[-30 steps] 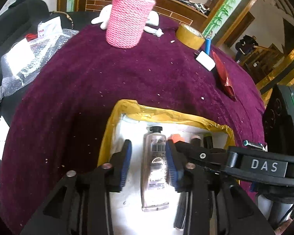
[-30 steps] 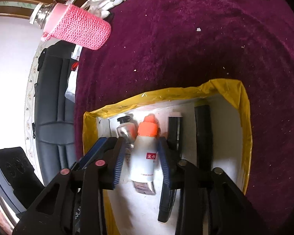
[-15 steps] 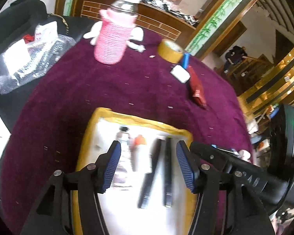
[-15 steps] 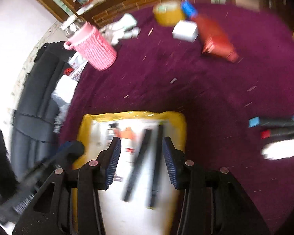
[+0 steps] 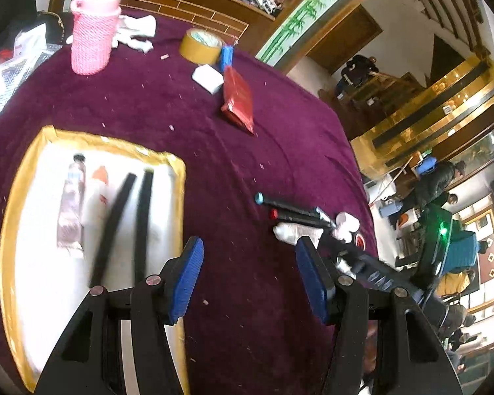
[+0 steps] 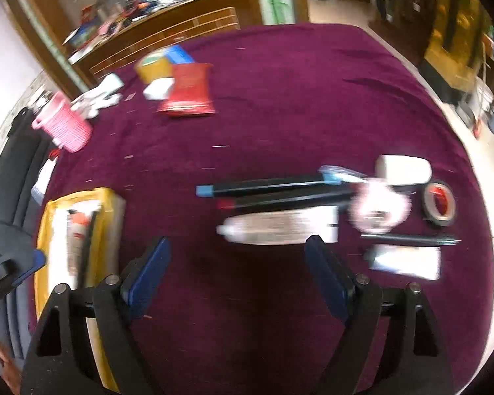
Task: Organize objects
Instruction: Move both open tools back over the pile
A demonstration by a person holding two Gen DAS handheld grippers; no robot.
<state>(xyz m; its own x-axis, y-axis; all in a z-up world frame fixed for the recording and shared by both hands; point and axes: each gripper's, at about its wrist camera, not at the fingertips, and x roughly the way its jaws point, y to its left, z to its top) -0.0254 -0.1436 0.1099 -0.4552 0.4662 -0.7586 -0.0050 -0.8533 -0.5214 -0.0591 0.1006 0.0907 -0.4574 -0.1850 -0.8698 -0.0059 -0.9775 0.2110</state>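
Markers [image 6: 273,186], slim black sticks with blue and red caps, lie side by side on the plush purple desk [image 5: 273,151], touching a squat white tube [image 6: 280,228]. Well left sits the yellow-rimmed white tray [image 5: 6,230] holding a clear tube, an orange-capped bottle and two black pens. Left tongs [image 5: 248,278] and right tongs [image 6: 237,271] both hang spread wide and empty over bare cloth between tray and markers.
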